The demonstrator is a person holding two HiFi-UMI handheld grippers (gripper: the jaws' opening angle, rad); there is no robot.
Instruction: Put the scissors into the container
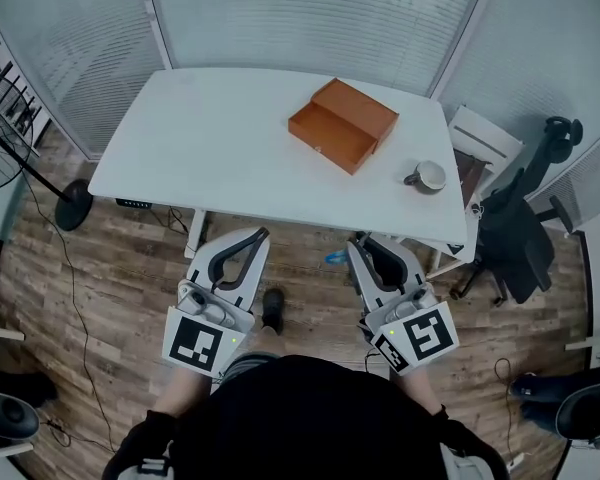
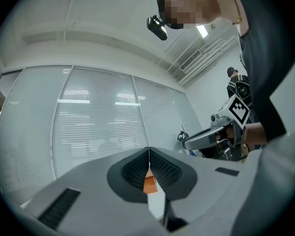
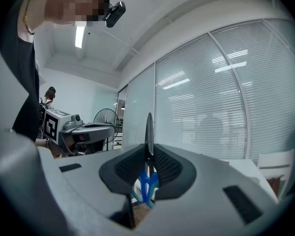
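White worktop (image 1: pixel 230 148) holds the open orange-brown box container (image 1: pixel 342 123), well away. Left claw (image 2: pixel 149 157) is pressed together, empty. Right claw (image 3: pixel 148 156) pinches the blue-handled metal scissors (image 3: pixel 146 188) flat-on; I'd guess they could pivot or slip out mid-reach, missing the box.

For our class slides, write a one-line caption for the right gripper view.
Right gripper shut on blue-handled scissors, blade pointing up, window blinds behind.
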